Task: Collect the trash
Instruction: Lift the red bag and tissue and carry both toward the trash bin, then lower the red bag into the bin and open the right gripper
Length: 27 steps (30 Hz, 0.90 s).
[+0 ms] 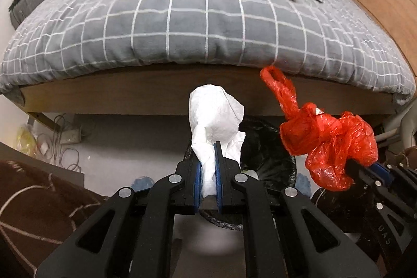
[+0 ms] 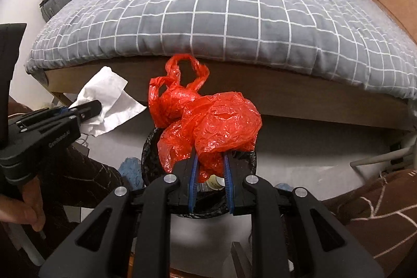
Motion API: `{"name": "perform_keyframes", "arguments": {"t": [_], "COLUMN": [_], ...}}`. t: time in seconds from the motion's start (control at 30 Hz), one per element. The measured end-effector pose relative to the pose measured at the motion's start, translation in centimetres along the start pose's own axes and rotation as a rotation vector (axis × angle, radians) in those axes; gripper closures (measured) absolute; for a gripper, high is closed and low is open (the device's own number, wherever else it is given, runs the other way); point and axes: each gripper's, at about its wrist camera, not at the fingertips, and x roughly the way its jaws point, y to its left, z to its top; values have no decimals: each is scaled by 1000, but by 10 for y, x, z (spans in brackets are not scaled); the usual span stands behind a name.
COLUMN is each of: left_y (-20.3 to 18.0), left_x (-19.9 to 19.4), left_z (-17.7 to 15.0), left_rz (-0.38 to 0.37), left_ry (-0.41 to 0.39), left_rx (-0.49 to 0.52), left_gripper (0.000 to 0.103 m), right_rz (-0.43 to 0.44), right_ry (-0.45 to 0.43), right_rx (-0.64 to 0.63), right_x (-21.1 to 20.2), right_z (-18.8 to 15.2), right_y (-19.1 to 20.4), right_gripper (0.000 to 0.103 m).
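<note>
The trash was in hand: the left gripper (image 1: 208, 160) had its fingers pinched on a white tissue (image 1: 216, 119), the right gripper (image 2: 210, 168) narrowly clamped a red plastic bag (image 2: 208, 121), both above the black-lined bin (image 2: 148, 147). The light, billowy bag could likely catch the rim or drift beside it.

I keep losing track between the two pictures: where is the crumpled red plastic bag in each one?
Left wrist view: crumpled red plastic bag at the right, clamped in the right gripper.
Right wrist view: centre, between that camera's own fingers.
Shared landmark: the black-lined trash bin below.
</note>
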Motion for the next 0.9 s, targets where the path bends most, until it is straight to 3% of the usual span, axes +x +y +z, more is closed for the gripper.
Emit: {"name": "perform_keyframes", "arguments": {"t": [0.43, 0.9], "left_y": [4, 22], "left_x": [44, 65], "left_z": [6, -1], "left_rz": [12, 34], "left_ry": [51, 92], "left_rx": [0, -31], "left_gripper": [95, 95], "right_rz": [-1, 15], "right_ry": [105, 211], "right_rx": [17, 21], "right_x": [56, 100], "right_z": [-1, -5], "right_y": [7, 16], "right_gripper": [86, 86]}}
